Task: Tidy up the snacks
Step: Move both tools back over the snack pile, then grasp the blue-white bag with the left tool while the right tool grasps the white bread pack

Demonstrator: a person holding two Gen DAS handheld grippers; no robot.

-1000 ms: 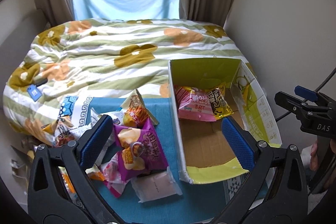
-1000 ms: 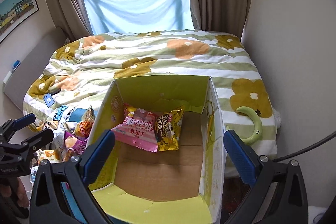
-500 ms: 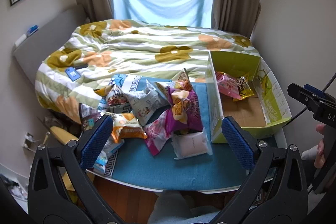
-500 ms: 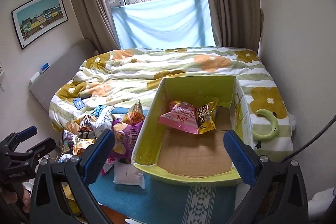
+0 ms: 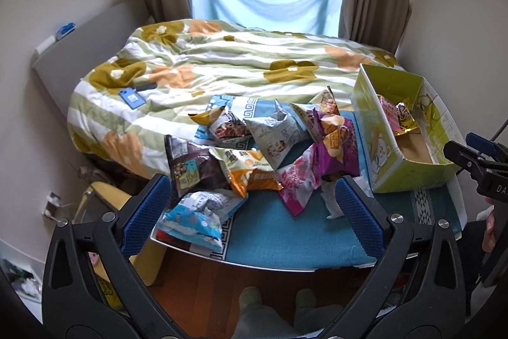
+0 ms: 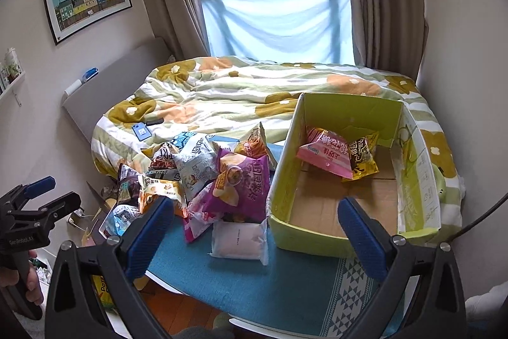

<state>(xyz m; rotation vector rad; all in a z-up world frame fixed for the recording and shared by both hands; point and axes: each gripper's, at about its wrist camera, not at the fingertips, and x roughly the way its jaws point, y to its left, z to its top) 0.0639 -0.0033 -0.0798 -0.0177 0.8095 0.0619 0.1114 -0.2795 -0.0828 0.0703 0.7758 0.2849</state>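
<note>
A pile of several snack bags (image 5: 254,154) lies on a blue mat (image 5: 285,231) at the foot of the bed; the pile shows in the right wrist view (image 6: 203,177) too. A purple bag (image 6: 241,183) and a white packet (image 6: 238,239) lie nearest the green cardboard box (image 6: 282,180). The box (image 5: 377,148) holds a pink bag (image 6: 327,153) and a yellow-black bag (image 6: 362,154). My left gripper (image 5: 250,212) is open and empty, held back from the pile. My right gripper (image 6: 254,235) is open and empty, before the box's near edge.
The bed with a flowered quilt (image 5: 222,65) lies beyond the mat, with a blue phone (image 5: 131,97) on it. A headboard (image 5: 82,53) and wall are at the left, curtains and a window at the back. Wooden floor (image 5: 254,275) lies below the mat's near edge.
Both grippers have pulled back and up from the mat and box, so the whole pile, bed and room now show. Both stay open and empty.
</note>
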